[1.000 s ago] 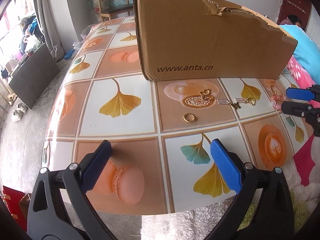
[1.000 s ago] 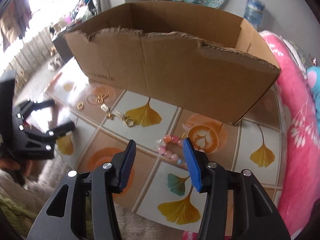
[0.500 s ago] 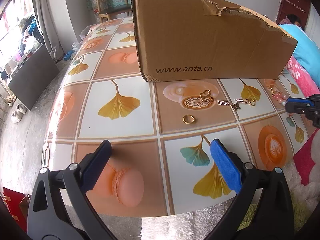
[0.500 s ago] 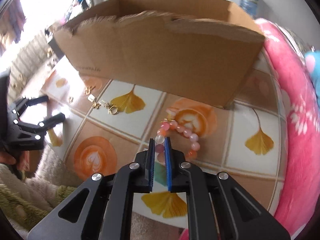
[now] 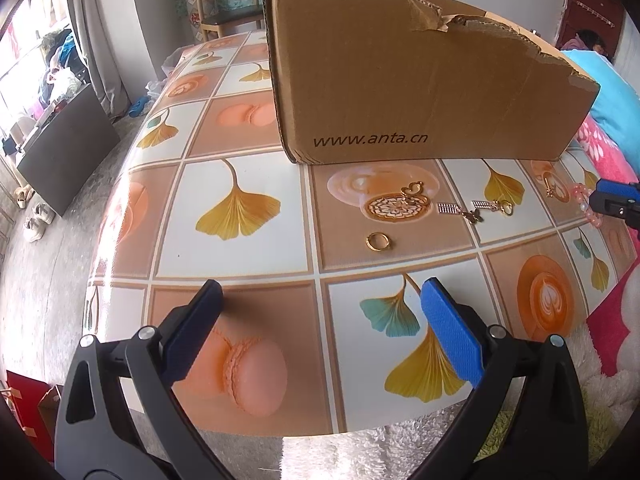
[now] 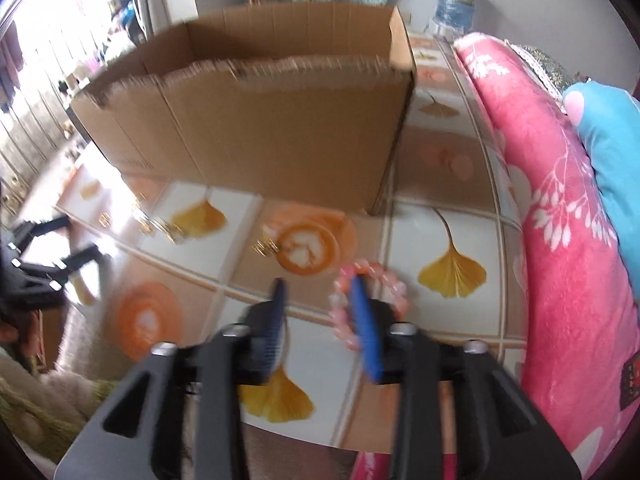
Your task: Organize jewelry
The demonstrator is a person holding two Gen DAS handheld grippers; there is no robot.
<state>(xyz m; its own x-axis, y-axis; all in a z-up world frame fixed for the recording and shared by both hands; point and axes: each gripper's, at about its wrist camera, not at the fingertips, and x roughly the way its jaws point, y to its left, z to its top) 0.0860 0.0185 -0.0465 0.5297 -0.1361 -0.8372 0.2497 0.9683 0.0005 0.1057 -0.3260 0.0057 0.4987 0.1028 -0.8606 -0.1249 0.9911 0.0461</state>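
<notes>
A table covered with a glossy cloth of ginkgo-leaf, macaron and latte squares (image 5: 248, 264) carries a torn brown cardboard box (image 5: 420, 92), open at the top; a pink floral blanket (image 6: 560, 240) lies along the table's right edge and a wooden chair (image 5: 224, 12) stands behind it. The left gripper (image 5: 320, 332) hovers over the near edge, jaws wide with nothing between them. The right gripper (image 6: 320, 320) has its jaws opening; the pink beaded bracelet (image 6: 376, 280) lies on the cloth looped around its right blue finger (image 6: 366, 332), not pinched. A gold ring (image 5: 378, 242) and small gold pieces (image 5: 472, 210) lie before the box.
</notes>
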